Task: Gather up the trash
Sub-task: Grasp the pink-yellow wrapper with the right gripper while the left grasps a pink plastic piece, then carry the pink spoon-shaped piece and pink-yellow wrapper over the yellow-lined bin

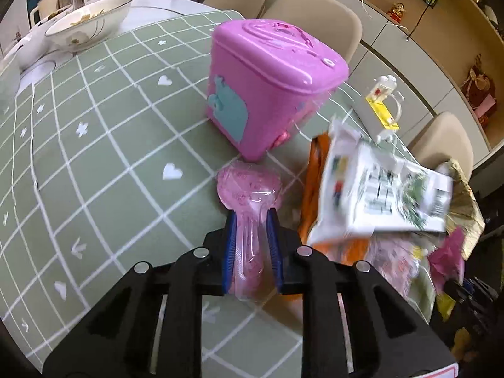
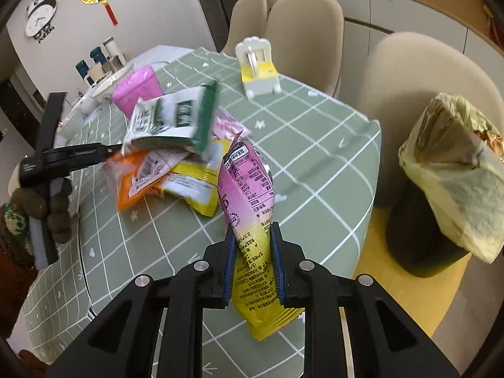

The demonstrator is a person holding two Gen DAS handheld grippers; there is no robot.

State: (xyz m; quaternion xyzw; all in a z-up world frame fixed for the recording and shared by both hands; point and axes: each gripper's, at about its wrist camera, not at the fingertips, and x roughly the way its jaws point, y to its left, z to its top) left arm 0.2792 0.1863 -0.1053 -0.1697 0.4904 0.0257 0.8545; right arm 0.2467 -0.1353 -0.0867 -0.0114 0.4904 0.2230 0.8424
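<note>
Now my right gripper [image 2: 253, 245] clamps the pink-and-yellow wrapper [image 2: 249, 195], the lined bin [image 2: 453, 182] off the surface's right edge, my left gripper [image 1: 251, 233] pinching a clear pink wrapper [image 1: 249, 186].

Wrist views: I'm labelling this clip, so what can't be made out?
- White and green paper package: print blurred in both views.
- Crinkled pile of wrappers: left view, package covers it, edge cuts it.
- Dark bin with pale green liner: right view, contents hidden by liner.
- Pink and yellow snack packet: small print unreadable.
</note>
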